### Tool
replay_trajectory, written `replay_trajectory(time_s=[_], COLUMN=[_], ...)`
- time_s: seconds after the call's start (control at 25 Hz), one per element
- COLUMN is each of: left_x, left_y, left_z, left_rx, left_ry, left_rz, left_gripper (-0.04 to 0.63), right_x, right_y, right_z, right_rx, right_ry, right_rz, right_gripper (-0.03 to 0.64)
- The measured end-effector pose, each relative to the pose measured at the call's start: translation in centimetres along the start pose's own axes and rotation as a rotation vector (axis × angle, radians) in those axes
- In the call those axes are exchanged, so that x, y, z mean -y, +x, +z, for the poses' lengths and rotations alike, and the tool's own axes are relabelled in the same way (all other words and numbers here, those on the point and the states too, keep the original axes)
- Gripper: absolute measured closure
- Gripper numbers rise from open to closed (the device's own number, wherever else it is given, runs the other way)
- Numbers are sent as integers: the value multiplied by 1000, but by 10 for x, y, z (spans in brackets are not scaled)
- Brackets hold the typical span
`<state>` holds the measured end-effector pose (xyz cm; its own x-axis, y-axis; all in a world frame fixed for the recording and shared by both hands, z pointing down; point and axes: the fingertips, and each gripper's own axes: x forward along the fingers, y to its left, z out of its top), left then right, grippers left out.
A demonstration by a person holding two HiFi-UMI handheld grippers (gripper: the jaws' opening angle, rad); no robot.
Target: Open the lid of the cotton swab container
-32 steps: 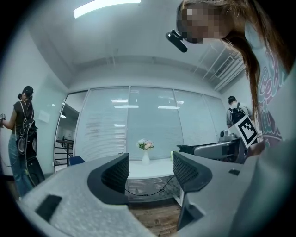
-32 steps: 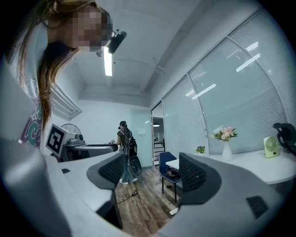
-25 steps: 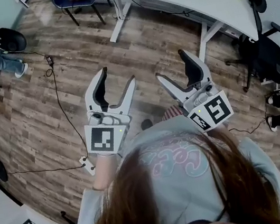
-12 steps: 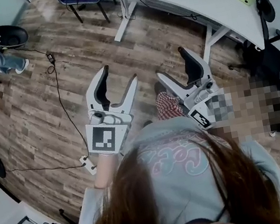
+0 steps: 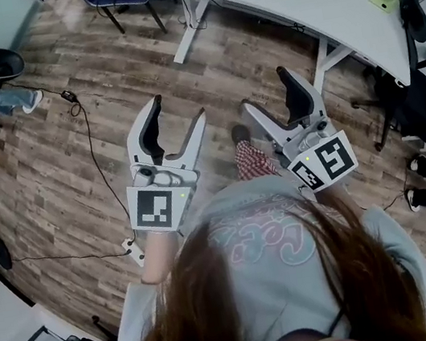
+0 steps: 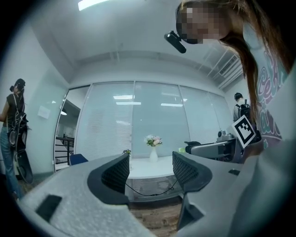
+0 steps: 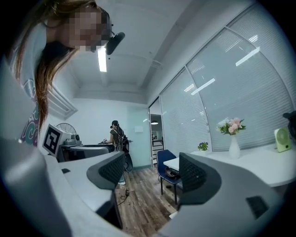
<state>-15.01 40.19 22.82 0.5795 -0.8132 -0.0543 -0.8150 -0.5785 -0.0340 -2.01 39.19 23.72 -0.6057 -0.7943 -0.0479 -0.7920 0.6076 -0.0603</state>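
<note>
Left gripper (image 5: pixel 177 108): jaws apart, nothing between them; its own view looks past the pads to a white table (image 6: pixel 152 167) with a vase of flowers (image 6: pixel 153 147)
Right gripper (image 5: pixel 266 89): jaws apart as well, empty; held level with the left one, above wood floor (image 5: pixel 75 173)
Cotton swab container: not seen in any view (perhaps on the table ahead, cannot tell)
Task stage: not begun, by my reading
Handling, judged: likely a small, light plastic tub with smooth walls and a thin lid; would skid or tip under a one-sided push
Where to grip: one gripper round the body low down to steady it, the other on the lid's rim or tab; squeeze gently, thin plastic may buckle
</note>
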Motion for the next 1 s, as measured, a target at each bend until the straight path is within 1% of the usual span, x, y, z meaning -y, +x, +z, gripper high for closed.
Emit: replay_trajectory(time_s=[0.08, 0.16, 0.28, 0.44, 0.72, 0.88, 1.0], left_x=[-4, -8, -12, -19, -24, -26, -27], left_y=[12, 29, 53, 81, 129, 157, 179], left_z=[-5, -5, -1, -2, -4, -6, -5], left_rx=[-18, -10, 14, 13, 5, -2, -6], left_ry=[8, 23, 17, -2, 10, 5, 17], left_rz=[-2, -8, -7, 6, 3, 1, 0], left_gripper=[331, 331, 331, 331, 331, 331, 331], right_x=[13, 26, 46, 71, 113, 138, 163], right_y=[8, 16, 26, 43, 65, 74, 81], right_z=[2, 3, 6, 7, 10, 6, 5], right_rx=[4, 6, 3, -8, -1, -16, -16], right_ry=[-2, -4, -10, -18, -16, -11, 2], right_rz=[-3, -2, 0, 10, 15, 25, 24], right_gripper=[265, 265, 265, 265, 265, 265, 265])
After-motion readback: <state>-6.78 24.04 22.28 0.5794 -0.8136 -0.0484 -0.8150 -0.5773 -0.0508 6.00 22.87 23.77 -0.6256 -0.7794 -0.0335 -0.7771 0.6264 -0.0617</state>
